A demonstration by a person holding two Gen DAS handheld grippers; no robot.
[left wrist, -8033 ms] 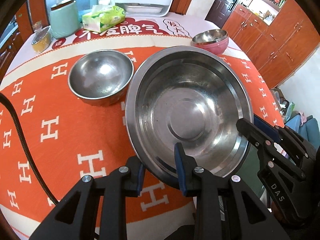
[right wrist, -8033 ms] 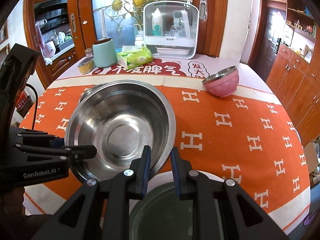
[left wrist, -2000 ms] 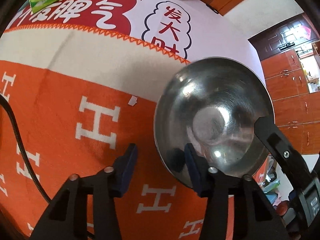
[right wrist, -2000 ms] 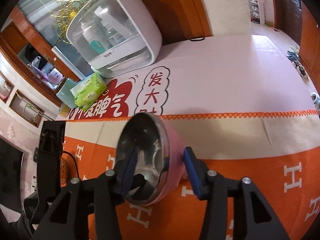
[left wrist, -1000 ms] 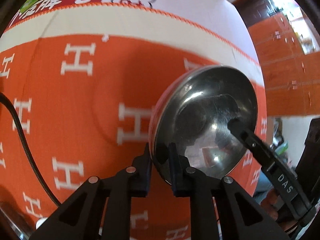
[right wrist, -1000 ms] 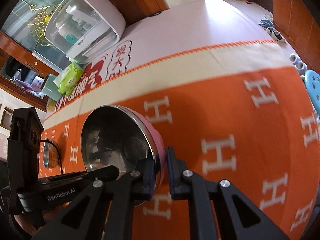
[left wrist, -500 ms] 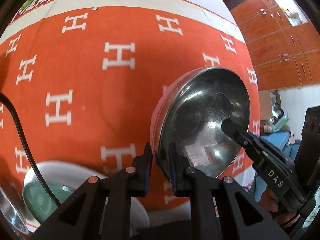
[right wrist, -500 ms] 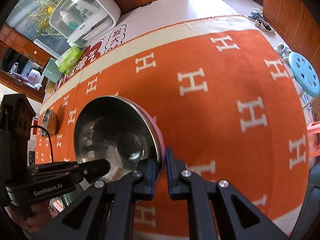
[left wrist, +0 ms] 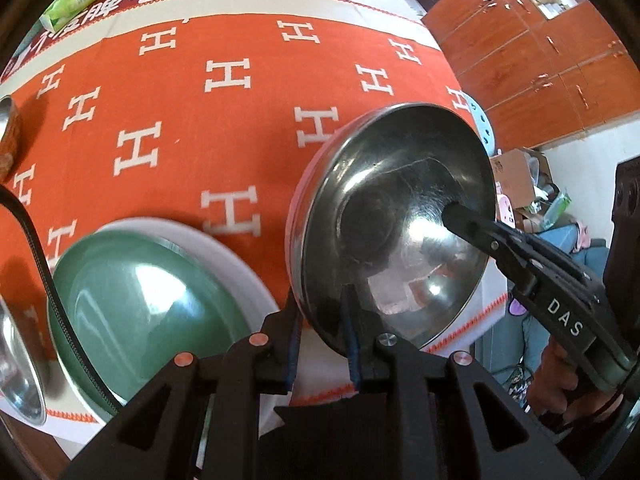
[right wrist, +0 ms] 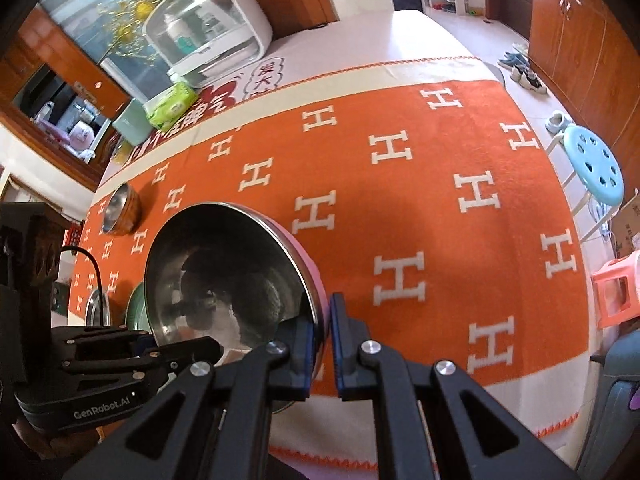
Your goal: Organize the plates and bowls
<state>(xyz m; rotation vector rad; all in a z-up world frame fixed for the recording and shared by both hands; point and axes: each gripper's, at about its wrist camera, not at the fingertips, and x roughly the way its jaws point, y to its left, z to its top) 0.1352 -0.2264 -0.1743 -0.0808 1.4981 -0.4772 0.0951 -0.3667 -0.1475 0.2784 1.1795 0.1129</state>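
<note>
A pink bowl with a steel inside (left wrist: 400,216) hangs tilted above the table's front edge; it also shows in the right wrist view (right wrist: 228,272). My left gripper (left wrist: 324,336) is shut on its near rim. My right gripper (right wrist: 320,344) is shut on the opposite rim. A green plate (left wrist: 144,312) lies on a white plate (left wrist: 236,256) to the left, below the bowl. A large steel basin's rim (left wrist: 16,364) shows at the far left edge. A small steel bowl (right wrist: 120,208) stands further back on the left.
An orange cloth with white H marks (right wrist: 400,200) covers the table. A green tissue pack (right wrist: 170,106), a mint canister (right wrist: 128,122) and a white box (right wrist: 212,24) stand at the back. Stools (right wrist: 594,168) stand to the right of the table.
Both grippers have carried the pink bowl toward the table's front edge, close to the stacked plates. More of the green plate now shows.
</note>
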